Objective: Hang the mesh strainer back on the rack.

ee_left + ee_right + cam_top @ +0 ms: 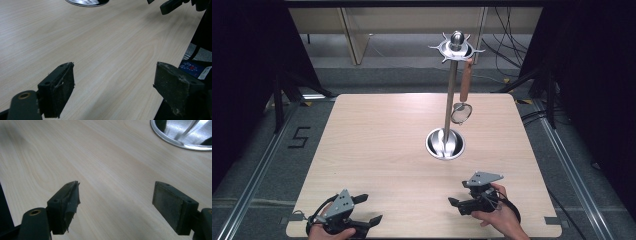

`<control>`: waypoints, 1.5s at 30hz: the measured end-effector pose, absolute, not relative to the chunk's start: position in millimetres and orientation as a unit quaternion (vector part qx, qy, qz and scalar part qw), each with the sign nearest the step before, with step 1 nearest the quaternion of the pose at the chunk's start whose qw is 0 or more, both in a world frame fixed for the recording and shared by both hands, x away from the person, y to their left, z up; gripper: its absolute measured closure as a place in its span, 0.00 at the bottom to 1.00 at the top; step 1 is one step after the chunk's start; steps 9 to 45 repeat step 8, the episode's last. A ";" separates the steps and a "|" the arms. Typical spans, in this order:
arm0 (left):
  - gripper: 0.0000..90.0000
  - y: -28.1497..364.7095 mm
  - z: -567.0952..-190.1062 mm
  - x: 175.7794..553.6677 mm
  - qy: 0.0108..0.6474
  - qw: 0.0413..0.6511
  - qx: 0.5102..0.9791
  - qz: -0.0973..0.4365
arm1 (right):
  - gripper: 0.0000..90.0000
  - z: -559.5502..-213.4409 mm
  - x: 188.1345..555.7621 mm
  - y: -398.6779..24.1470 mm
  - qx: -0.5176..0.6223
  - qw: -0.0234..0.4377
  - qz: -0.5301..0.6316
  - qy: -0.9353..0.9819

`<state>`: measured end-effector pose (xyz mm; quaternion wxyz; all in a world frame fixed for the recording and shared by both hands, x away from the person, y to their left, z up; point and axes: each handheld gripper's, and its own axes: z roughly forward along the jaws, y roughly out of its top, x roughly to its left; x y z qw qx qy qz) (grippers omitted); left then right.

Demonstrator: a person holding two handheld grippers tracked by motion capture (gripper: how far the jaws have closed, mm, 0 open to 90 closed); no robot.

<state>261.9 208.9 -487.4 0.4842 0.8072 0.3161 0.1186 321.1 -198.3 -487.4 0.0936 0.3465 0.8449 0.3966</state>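
A steel utensil stand (pixel 450 95) rises from a round dish-like base (pixel 445 144) on the pale wooden table (pixel 382 145). From its top ring (pixel 456 47) hangs a small mesh strainer (pixel 461 113) by a wooden handle (pixel 465 82). My left gripper (pixel 368 210) lies low at the near left corner, open and holding nothing (pixel 113 85). Near the front right, my right gripper (pixel 458 194) points left, also open and holding nothing (pixel 116 202). The base's rim (pixel 175 141) lies ahead of the right jaws, to their right. It also shows far ahead of the left jaws (pixel 87 2).
Bare wood stretches between both grippers and the stand. In the left gripper view the right gripper (pixel 172 5) shows at top right, near the table's edge (pixel 190 42). Dark floor, cables and metal rails surround the table.
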 end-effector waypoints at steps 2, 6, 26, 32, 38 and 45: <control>0.18 208.6 -487.8 261.2 0.324 0.480 0.807 0.113 | 0.25 -487.6 321.3 -198.5 0.345 0.095 0.396 0.846; 0.17 208.3 -488.4 261.8 0.315 0.476 0.813 0.116 | 0.25 -487.7 320.8 -198.2 0.348 0.089 0.390 0.848; 0.17 208.0 -489.0 261.9 0.309 0.471 0.818 0.116 | 0.25 -488.0 321.5 -198.1 0.342 0.090 0.392 0.849; 0.17 208.0 -489.0 261.9 0.309 0.471 0.818 0.116 | 0.25 -488.0 321.5 -198.1 0.342 0.090 0.392 0.849; 0.17 208.0 -489.0 261.9 0.309 0.471 0.818 0.116 | 0.25 -488.0 321.5 -198.1 0.342 0.090 0.392 0.849; 0.17 208.0 -489.0 261.9 0.309 0.471 0.818 0.116 | 0.25 -488.0 321.5 -198.1 0.342 0.090 0.392 0.849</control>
